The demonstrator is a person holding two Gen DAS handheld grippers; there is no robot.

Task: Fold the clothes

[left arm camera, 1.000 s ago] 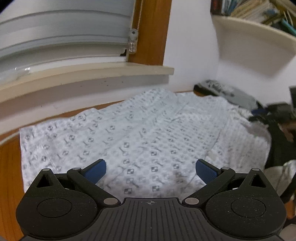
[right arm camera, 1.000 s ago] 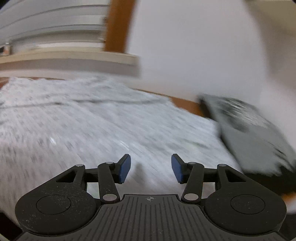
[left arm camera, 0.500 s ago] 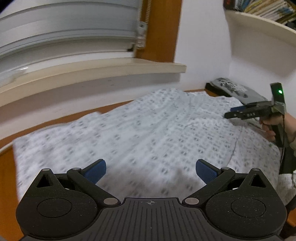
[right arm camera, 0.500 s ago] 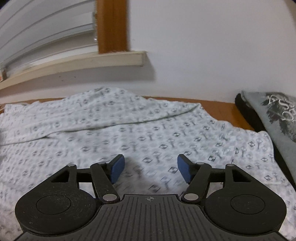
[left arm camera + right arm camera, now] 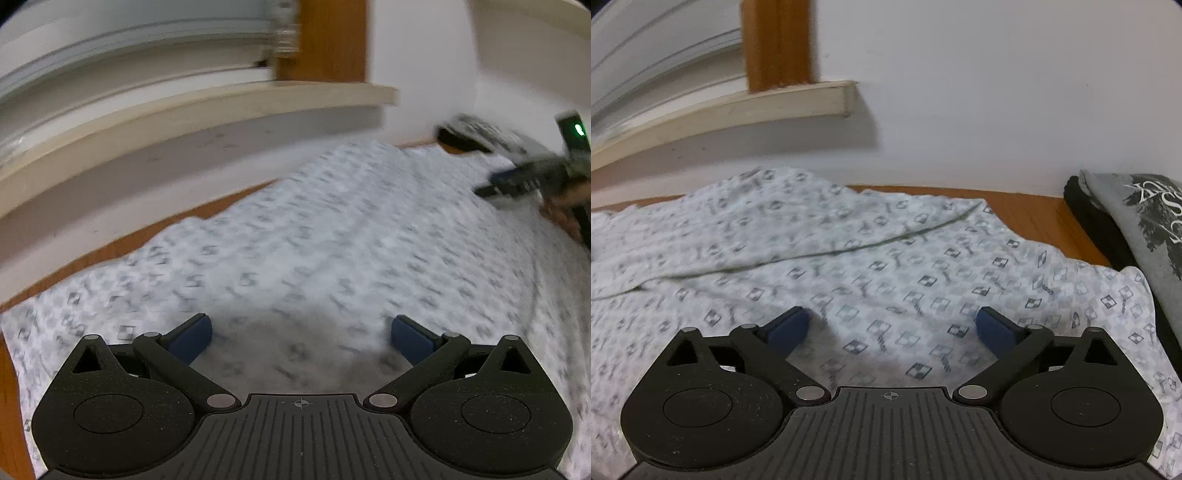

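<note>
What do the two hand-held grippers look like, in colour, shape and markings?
Both the left gripper and the right gripper have matte black ribbed plastic bodies, two round discs, silver pivot pins, a small crosshair mark and blue fingertips. From the left camera, the right gripper carries a green light.
</note>
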